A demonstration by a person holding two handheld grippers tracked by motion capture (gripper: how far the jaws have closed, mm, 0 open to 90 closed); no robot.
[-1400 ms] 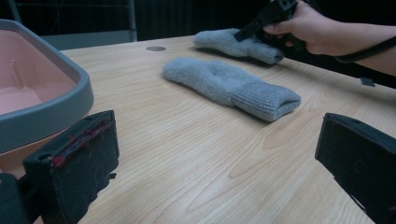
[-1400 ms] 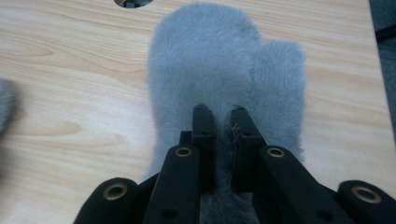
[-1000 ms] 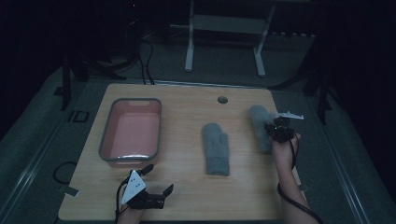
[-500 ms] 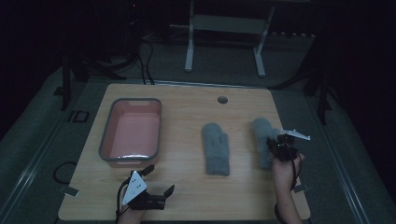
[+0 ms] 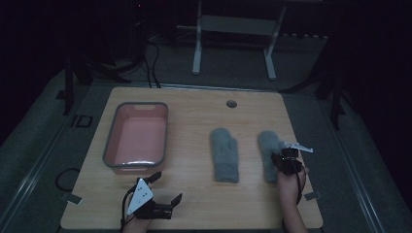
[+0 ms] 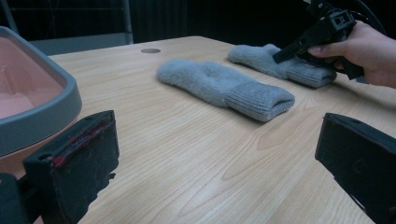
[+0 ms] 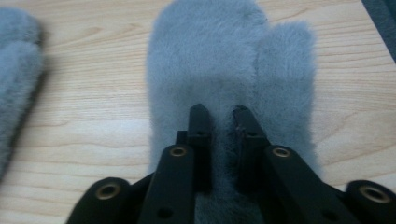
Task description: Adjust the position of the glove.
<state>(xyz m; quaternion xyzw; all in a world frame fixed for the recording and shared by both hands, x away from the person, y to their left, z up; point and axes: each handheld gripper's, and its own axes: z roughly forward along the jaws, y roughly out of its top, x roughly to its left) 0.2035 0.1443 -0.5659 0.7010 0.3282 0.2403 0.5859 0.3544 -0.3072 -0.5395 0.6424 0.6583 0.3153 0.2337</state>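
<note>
The right gripper [image 5: 286, 160] had dragged the right mitten [image 5: 268, 154] toward the lower right of the desk [image 5: 194, 204], its narrow fingers just opening, suggesting release; left fingers [image 6: 74, 158] stood wide.

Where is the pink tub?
In the high view the pink tub sits on the table's left side, left of the two grey mittens, just beyond the left gripper.

My high view looks down at the table [image 5: 194, 204]; both gripper views sit low and close, sharing the right mitten [image 7: 224, 60].
</note>
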